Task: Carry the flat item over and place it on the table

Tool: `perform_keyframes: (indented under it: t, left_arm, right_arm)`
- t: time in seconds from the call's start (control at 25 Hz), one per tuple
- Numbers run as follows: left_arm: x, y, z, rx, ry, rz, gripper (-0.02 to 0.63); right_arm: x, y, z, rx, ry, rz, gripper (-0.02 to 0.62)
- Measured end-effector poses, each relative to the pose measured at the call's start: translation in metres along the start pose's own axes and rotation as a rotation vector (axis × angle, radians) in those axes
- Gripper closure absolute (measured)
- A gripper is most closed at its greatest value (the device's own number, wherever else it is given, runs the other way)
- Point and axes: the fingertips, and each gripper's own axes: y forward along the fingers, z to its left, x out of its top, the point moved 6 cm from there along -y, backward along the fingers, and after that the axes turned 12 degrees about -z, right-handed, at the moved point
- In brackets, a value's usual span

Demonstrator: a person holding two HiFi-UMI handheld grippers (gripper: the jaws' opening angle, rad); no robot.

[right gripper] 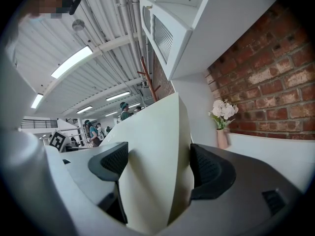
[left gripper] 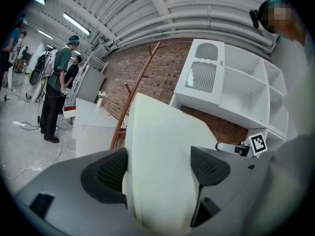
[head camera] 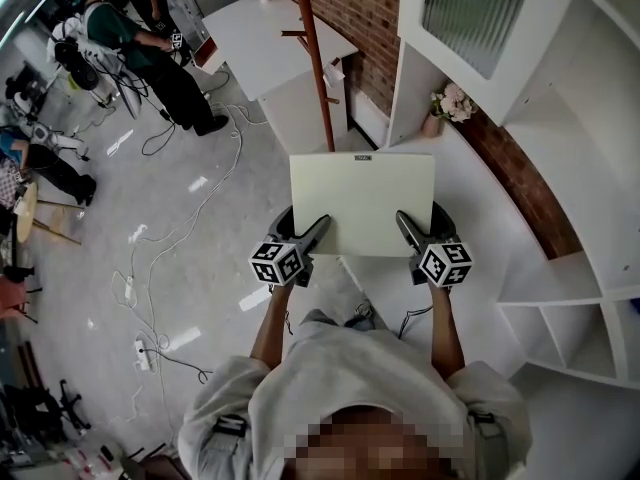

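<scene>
A flat cream board (head camera: 362, 203) is held level in front of the person, over the near end of the white table (head camera: 490, 218). My left gripper (head camera: 318, 230) is shut on its near left edge and my right gripper (head camera: 408, 230) on its near right edge. In the left gripper view the board (left gripper: 162, 146) stands between the two dark pads (left gripper: 106, 173) of the left gripper (left gripper: 157, 168). In the right gripper view the board (right gripper: 152, 141) fills the gap of the right gripper (right gripper: 158, 163).
A vase of flowers (head camera: 445, 106) stands at the table's far end by the brick wall. White shelving (head camera: 580, 128) rises on the right. A red coat stand (head camera: 315, 58), a second white table (head camera: 265, 28), people (head camera: 150, 48) and floor cables (head camera: 160, 268) lie to the left.
</scene>
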Motion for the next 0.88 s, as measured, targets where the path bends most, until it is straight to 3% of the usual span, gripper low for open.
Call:
perform_keyframes:
  t: [0.88]
  left_arm:
    - [0.002,0.053,0.067,-0.087,-0.027,0.096,0.192]
  right_arm:
    - [-0.027,0.054,-0.006,-0.127,0.029,0.055,0.199]
